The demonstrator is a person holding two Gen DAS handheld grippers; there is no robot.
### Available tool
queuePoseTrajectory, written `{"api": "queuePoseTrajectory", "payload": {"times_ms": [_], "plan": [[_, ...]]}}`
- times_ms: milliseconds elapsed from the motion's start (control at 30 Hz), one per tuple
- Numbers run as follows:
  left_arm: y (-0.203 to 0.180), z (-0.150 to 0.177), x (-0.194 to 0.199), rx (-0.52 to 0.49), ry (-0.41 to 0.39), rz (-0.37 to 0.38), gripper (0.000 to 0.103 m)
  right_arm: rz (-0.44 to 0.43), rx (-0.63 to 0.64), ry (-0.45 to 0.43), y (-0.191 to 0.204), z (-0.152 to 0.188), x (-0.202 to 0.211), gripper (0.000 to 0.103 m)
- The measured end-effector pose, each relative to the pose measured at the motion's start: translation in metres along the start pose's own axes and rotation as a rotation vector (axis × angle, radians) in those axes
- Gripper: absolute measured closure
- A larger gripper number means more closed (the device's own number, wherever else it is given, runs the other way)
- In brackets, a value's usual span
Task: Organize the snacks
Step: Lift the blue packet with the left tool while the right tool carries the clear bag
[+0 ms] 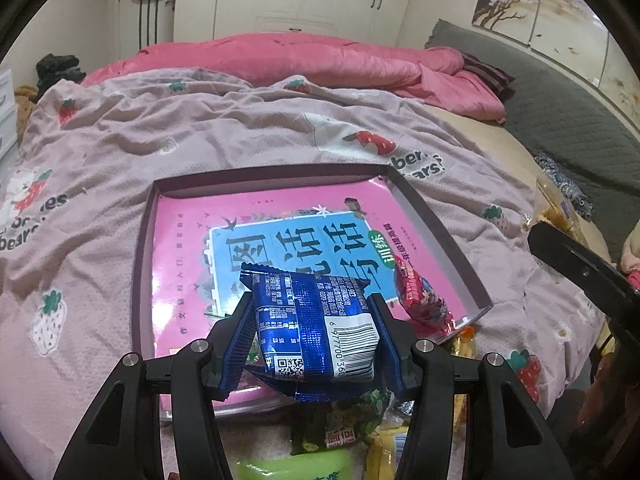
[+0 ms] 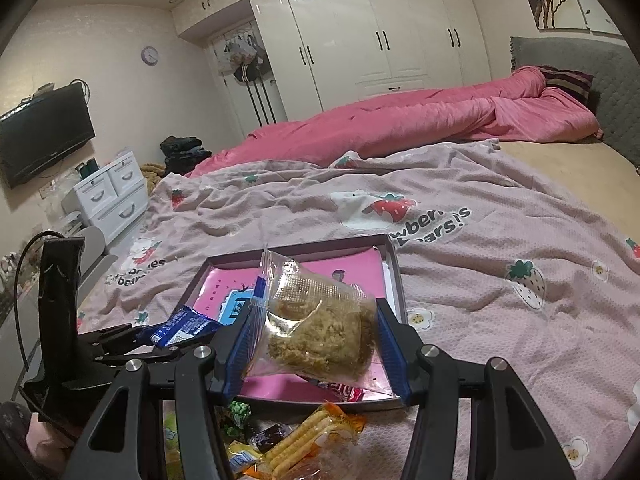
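Note:
My left gripper (image 1: 312, 320) is shut on a blue foil snack packet (image 1: 316, 320) with a barcode, held above the near part of a shallow dark-rimmed tray (image 1: 436, 224) lined with a pink and blue sheet. A red wrapped snack (image 1: 420, 298) lies in the tray's near right corner. My right gripper (image 2: 312, 336) is shut on a clear bag of brown crumbly snack (image 2: 320, 328), held over the same tray (image 2: 394, 272). In the right wrist view the left gripper (image 2: 160, 336) with its blue packet (image 2: 184, 326) hangs at the tray's left side.
A heap of loose snacks lies in front of the tray: a cracker pack (image 2: 316, 436), green packets (image 1: 320, 462) and yellow ones. The tray rests on a pink strawberry-print blanket (image 1: 200, 136). A pink duvet (image 2: 400, 124) lies behind. White drawers (image 2: 108, 192) stand at the left.

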State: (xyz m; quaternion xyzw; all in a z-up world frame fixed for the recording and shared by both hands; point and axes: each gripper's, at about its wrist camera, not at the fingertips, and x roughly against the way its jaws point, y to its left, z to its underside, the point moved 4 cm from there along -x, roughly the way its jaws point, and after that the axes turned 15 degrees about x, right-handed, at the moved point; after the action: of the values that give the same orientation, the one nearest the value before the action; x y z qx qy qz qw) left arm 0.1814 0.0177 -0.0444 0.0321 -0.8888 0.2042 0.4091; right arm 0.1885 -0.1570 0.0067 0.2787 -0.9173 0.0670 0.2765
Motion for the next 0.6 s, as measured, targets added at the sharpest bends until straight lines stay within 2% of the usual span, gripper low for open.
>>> {"api": "queuePoseTrajectory", "payload": {"times_ms": [600], "plan": [[0.001,0.010,-0.032,-0.003,0.071,0.009,0.046,0.030,-0.041,0.067,-0.010,0.011,-0.027,0.047]]}}
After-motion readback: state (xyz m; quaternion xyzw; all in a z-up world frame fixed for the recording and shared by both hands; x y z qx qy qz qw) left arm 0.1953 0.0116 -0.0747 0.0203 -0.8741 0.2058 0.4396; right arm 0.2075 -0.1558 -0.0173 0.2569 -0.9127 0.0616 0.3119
